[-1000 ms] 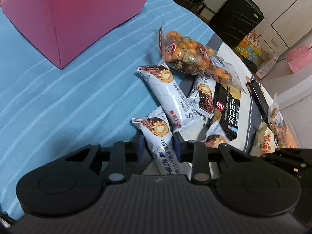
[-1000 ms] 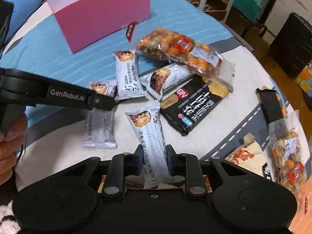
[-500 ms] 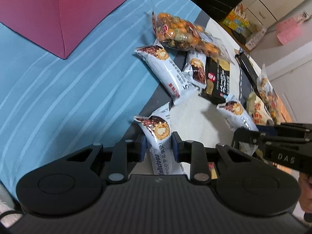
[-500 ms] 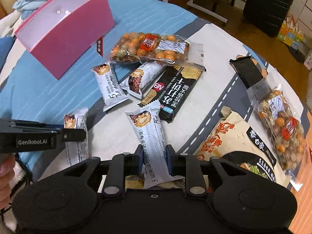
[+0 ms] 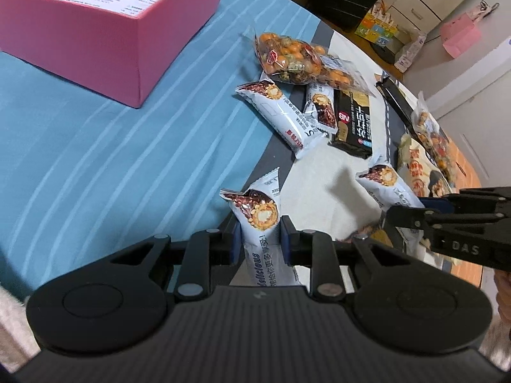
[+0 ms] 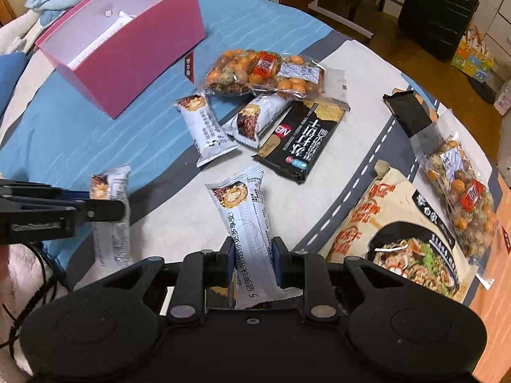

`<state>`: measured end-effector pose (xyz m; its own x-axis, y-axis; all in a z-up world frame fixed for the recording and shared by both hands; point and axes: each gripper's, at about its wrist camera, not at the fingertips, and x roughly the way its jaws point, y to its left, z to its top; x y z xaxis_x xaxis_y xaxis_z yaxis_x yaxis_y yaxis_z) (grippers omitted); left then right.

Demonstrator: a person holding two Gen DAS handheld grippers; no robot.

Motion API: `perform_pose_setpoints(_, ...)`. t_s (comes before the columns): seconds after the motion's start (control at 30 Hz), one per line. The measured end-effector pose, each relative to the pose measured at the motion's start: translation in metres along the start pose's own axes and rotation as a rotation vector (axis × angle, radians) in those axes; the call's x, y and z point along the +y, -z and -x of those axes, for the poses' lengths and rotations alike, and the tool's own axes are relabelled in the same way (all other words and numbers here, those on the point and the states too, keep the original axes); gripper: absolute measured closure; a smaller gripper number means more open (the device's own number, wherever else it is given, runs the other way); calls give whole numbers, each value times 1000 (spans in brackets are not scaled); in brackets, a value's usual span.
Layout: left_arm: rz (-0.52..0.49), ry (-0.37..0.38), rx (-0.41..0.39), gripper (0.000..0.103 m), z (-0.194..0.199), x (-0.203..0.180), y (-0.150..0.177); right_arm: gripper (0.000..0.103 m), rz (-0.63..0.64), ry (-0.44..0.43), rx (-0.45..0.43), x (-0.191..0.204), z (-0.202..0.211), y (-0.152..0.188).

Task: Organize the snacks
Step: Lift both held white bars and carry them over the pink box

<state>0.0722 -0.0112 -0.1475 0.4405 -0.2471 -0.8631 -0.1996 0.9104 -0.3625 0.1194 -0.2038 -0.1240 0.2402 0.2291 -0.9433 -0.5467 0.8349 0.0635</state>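
Each hand-held gripper, left (image 5: 258, 239) and right (image 6: 251, 255), is clamped on its own white foil-wrapped wafer-roll packet (image 5: 260, 223) (image 6: 246, 220) lifted off the cloth-covered surface (image 5: 95, 159), so the carry step is underway, and next both likely need swinging over the open pink cardboard box (image 5: 105, 32) to release.

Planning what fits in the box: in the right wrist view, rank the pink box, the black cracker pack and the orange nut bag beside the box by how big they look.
1. pink box, clearly largest.
2. orange nut bag.
3. black cracker pack, close to the nut bag in apparent size, so that order is unsure.
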Motion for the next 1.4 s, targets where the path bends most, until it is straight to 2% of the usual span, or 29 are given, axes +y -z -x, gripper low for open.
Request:
perform_pose_setpoints(0.23, -38, -6, 11, 79, 20, 8, 16, 75, 13, -1, -11, 26, 7, 14)
perform_pose_setpoints(0.4, -58, -53, -31, 79, 40, 15, 22, 75, 56, -11, -58, 55, 24, 25)
perform_pose_setpoints(0.57, -69, -24, -38, 79, 65, 25, 20, 75, 39, -75, -71, 77, 37, 32)
perform_pose_setpoints(0.77, -86, -26, -77, 79, 97, 38, 13, 75, 75, -108, -91, 105, 56, 29)
perform_pose_setpoints(1.03, -88, -24, -91, 79, 127, 60, -6, 75, 135, -124, -121, 135, 73, 1)
perform_pose_setpoints(1.23, -109, -20, -92, 79, 150, 77, -46, 75, 186, -106, -154, 152, 84, -40)
perform_pose_setpoints(1.4, -111, 14, -145, 79, 176, 91, -84, 75, 169, -164, -209, 160, 84, -79)
